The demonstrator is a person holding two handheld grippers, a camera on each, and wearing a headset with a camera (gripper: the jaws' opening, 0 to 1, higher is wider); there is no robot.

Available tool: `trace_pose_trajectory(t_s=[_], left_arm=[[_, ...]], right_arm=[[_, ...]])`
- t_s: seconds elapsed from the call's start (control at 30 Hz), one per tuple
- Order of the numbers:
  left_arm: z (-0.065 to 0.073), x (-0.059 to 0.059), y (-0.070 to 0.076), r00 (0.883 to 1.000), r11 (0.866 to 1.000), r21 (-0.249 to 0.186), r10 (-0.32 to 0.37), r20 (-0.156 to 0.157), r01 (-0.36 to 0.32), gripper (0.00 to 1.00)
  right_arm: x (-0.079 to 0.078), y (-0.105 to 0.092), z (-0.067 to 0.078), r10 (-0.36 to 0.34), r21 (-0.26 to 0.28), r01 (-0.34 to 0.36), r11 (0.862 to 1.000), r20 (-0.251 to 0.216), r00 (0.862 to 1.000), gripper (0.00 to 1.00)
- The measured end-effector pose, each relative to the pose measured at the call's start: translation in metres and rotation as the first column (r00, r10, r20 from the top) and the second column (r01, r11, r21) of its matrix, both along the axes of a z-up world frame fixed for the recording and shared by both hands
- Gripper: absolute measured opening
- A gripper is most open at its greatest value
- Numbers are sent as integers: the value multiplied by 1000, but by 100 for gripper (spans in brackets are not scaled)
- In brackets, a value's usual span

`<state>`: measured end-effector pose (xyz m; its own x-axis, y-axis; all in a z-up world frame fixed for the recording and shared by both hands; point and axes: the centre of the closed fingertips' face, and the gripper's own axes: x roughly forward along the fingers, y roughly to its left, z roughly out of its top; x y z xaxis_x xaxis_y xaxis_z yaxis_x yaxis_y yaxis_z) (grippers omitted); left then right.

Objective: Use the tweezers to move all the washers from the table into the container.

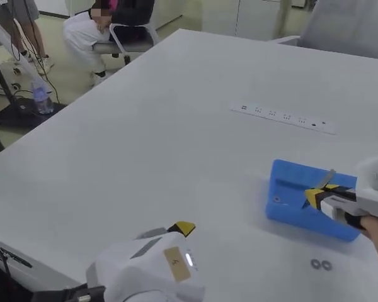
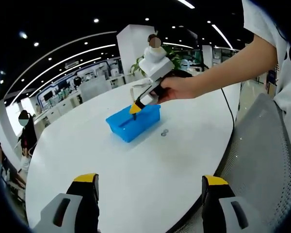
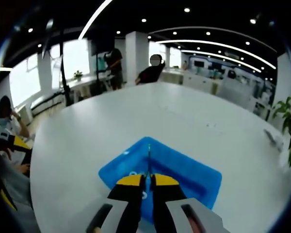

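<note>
While right tool (image 1: pixel 314 197) grips tweezers (image 3: pixel 148 158) over blue container (image 1: pixel 288 211), 2 washers (image 1: pixel 320 265) beside it

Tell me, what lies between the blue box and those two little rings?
Nothing: in the head view, bare table separates the blue container from the two washers.

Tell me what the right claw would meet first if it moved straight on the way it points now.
Probably the floor of the blue container: the right claw holds the tweezers, whose tip points into it. How near the tip is, I cannot tell.
</note>
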<state>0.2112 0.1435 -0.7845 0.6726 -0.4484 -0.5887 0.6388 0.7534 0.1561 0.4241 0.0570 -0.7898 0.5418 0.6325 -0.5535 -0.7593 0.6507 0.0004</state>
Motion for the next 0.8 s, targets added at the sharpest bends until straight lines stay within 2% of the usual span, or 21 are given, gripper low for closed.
trace_pose_trajectory(t_s=[0.1, 0.23, 0.4, 0.6, 0.8], left_arm=[[0, 0, 0, 1000, 1000, -1, 1, 1, -1, 90], [1, 0, 0, 1000, 1000, -1, 2, 2, -2, 90], [0, 0, 1, 1000, 1000, 2, 1, 0, -1, 89], [-1, 0, 1, 1000, 1000, 10, 0, 1, 0, 89], [0, 1, 2, 1000, 1000, 13, 8, 4, -8, 89]], right_arm=[[-5, -3, 16, -1, 22, 0, 1000, 27, 1000, 3], [-19, -8, 36, -1, 64, -2, 998, 50, 999, 3], [-37, -16, 43, 6, 77, -10, 997, 56, 998, 3], [-59, -23, 43, 3, 98, -6, 995, 25, 1000, 3], [-81, -25, 25, 4, 78, -3, 997, -11, 1000, 3]])
